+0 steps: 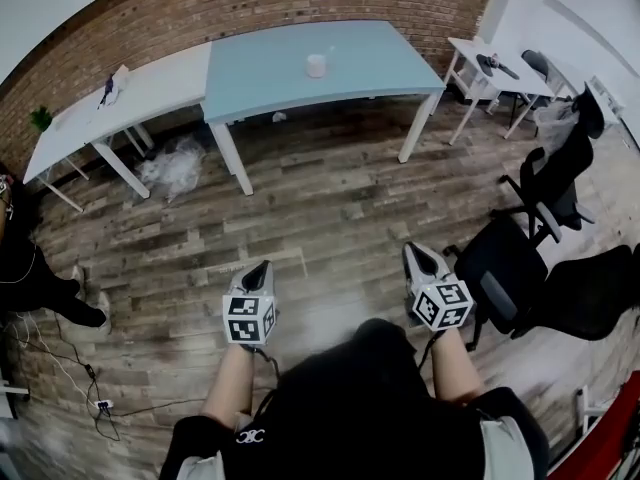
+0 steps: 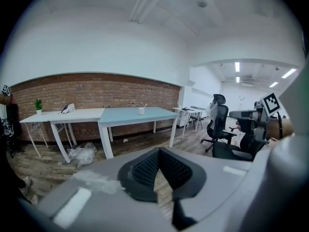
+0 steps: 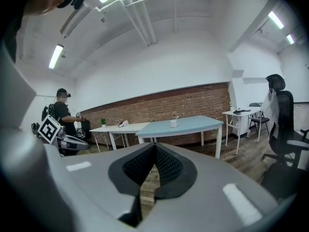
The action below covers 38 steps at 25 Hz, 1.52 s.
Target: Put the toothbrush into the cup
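Observation:
A white cup (image 1: 316,65) stands on the light blue table (image 1: 260,78) far ahead, against the brick wall. The same cup (image 2: 141,111) shows small in the left gripper view and the cup (image 3: 173,123) in the right gripper view; a thin handle, seemingly the toothbrush (image 3: 176,118), sticks up out of it. My left gripper (image 1: 262,268) and right gripper (image 1: 418,256) are held low over the wood floor, well short of the table. Both point toward it. The left gripper (image 2: 159,150) and right gripper (image 3: 154,145) are shut, with nothing between the pads.
White tables (image 1: 130,93) join the blue one on the left; a crumpled plastic bag (image 1: 170,168) lies under them. A small white table (image 1: 490,68) and black office chairs (image 1: 550,183) (image 1: 500,278) stand at the right. Another person (image 1: 30,268) and floor cables (image 1: 70,368) are at the left.

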Motion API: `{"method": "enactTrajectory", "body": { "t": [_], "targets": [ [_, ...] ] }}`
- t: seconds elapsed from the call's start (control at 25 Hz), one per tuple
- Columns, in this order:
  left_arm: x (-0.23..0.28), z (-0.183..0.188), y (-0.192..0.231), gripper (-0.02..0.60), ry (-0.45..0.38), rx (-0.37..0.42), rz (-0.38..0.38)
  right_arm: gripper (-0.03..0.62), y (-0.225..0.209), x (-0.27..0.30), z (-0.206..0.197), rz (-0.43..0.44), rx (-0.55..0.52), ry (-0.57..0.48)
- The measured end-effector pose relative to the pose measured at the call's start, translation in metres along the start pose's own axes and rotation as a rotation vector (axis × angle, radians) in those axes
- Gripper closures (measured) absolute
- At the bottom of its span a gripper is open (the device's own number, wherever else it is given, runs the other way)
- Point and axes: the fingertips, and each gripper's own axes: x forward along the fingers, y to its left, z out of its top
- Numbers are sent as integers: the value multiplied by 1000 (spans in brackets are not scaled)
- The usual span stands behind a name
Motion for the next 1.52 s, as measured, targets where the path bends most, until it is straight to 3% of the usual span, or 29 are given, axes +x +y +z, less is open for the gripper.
{"method": "enactTrajectory", "body": {
  "t": [0.36,0.96,1.52],
  "targets": [
    [-5,-1,-35,574,-20,3,-20,586,-14,-32,10,-15,-9,-28],
    [-14,-3,-106,574,-24,-37,38,588,-38,-57,21,114,-61,-49],
    [-24,-14,-134,574,10,-24,75,588,-46,-70,9,183,-58,-21]
  ]
}}
